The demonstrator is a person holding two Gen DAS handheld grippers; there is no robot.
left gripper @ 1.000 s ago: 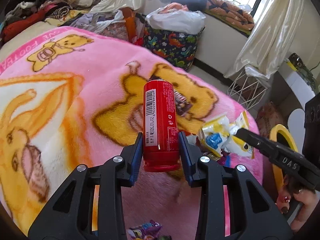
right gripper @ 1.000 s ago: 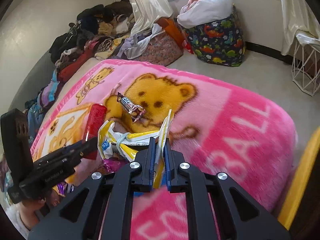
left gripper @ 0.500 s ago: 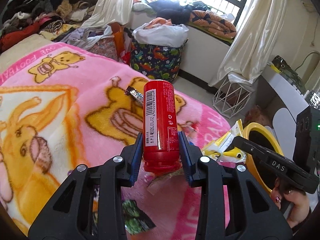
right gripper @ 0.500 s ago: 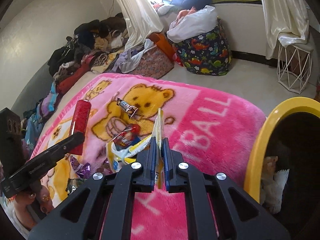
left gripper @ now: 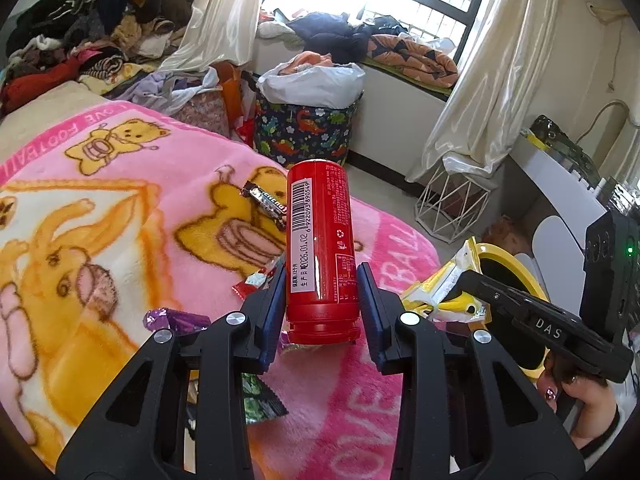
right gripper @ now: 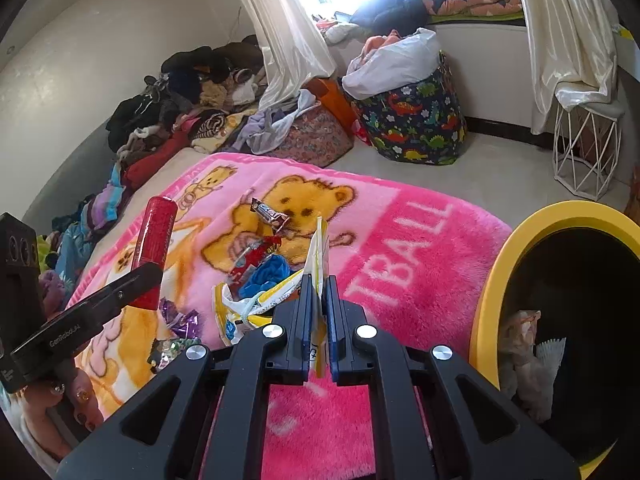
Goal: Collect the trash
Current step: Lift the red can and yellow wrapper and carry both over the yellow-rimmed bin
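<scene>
yellow bin [right gripper: 486, 320]: crumpled paper [right gripper: 520, 344] | left gripper [left gripper: 322, 300]: red can [left gripper: 320, 240]

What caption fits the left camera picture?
Left tool grips a red can above the pink blanket.

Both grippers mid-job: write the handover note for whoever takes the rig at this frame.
Left gripper: shut on the red can, held above the blanket.
Right gripper: shut on the yellow wrapper, near the yellow bin.
Done: some crumpled trash already lies in the bin.
Left: drop both items in, then collect the candy bar, purple wrapper, red wrapper, blue wrapper and green wrapper.
</scene>
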